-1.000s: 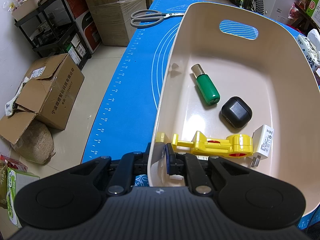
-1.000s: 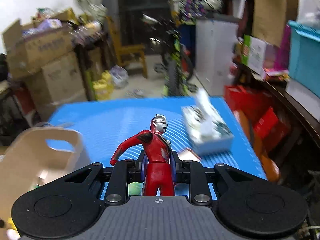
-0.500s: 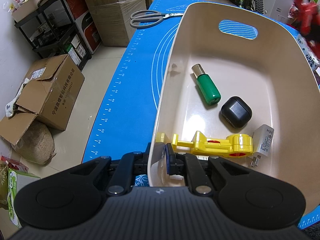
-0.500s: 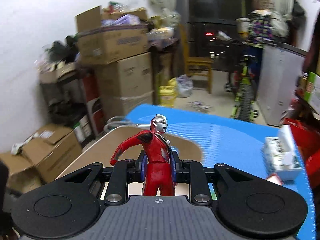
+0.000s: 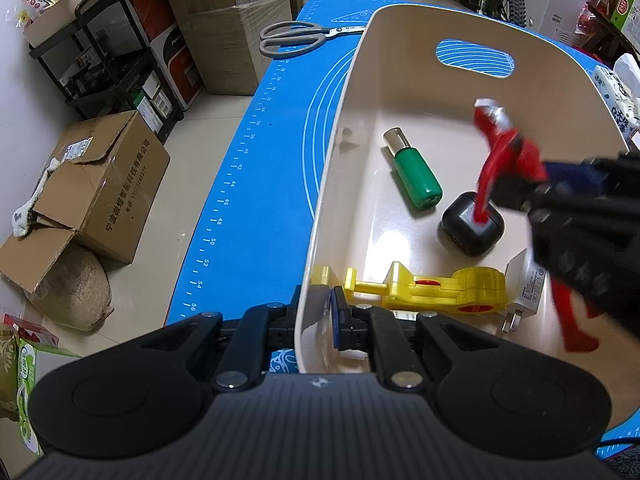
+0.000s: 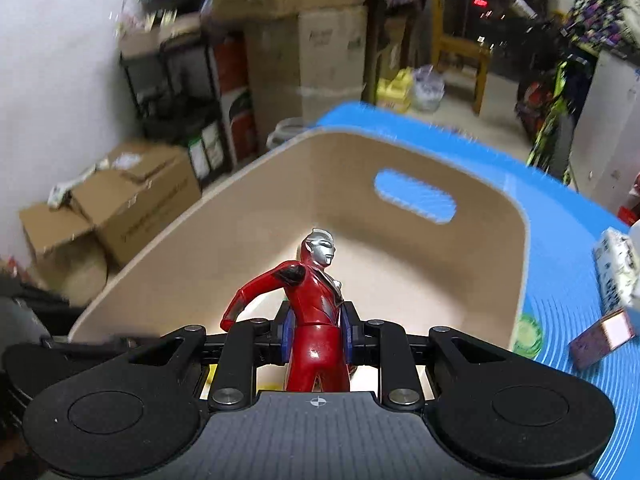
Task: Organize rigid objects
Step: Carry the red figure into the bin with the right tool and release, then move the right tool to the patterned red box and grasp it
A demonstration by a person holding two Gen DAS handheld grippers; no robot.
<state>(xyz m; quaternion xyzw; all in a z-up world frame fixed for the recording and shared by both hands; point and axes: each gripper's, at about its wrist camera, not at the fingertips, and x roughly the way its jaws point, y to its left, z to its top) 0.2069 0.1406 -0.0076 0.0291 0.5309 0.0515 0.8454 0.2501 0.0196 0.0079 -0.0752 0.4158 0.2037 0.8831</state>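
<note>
Blue mat (image 5: 256, 216) carries beige bin (image 5: 400, 40), scissors (image 5: 296, 36), tissue pack (image 6: 616, 268).

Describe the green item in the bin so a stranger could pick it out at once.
Find the cream bin with a handle slot, standing on the blue mat. On its floor, towards the slotted end, lies the green bottle with a silver cap, next to a black rounded case. It is the only green, cylindrical thing inside.

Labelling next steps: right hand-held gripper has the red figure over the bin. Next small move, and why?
Probably lower it and release. The red figure is clamped in the right hand-held gripper, already above the beige bin, which the left hand-held gripper pinches by its rim; bare floor shows past the green bottle.
</note>
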